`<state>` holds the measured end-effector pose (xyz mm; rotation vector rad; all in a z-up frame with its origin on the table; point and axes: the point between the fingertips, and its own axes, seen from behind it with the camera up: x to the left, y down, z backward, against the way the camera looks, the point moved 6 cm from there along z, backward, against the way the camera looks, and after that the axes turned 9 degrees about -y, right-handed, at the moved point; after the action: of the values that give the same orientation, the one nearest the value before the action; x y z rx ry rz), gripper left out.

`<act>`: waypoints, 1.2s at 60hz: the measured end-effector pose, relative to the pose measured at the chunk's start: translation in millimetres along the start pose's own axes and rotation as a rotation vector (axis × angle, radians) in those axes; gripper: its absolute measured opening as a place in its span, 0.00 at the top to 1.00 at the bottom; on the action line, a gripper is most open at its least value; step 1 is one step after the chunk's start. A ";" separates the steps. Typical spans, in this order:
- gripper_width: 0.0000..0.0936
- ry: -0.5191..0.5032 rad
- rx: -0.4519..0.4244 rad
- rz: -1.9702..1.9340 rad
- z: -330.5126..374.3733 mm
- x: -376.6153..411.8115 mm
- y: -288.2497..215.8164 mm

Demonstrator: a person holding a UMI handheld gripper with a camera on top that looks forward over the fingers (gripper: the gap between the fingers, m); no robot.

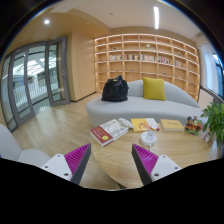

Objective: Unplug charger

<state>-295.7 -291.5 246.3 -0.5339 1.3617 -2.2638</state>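
While the claw (112,163) is held released above the counter (160,152), with nothing between its pads, magazines (110,131) are observed lying just ahead.

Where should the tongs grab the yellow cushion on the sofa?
Probably its top edge, coming from above. The yellow cushion stands upright against the sofa back, so that edge is free and soft enough to pinch. The tongs are open, far off, this side of the table.

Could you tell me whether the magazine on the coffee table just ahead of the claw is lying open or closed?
Open: the magazine lies flat on the table, pages spread, beyond the open, empty claw.
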 end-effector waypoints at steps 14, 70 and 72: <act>0.09 0.045 0.051 -0.022 -31.4 -36.4 19.2; 0.59 0.426 -0.040 -0.256 -283.7 -294.0 26.8; 0.62 0.430 -0.043 -0.250 -285.3 -293.7 26.9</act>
<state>-200.6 65.6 67.9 -0.2460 1.6234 -2.6680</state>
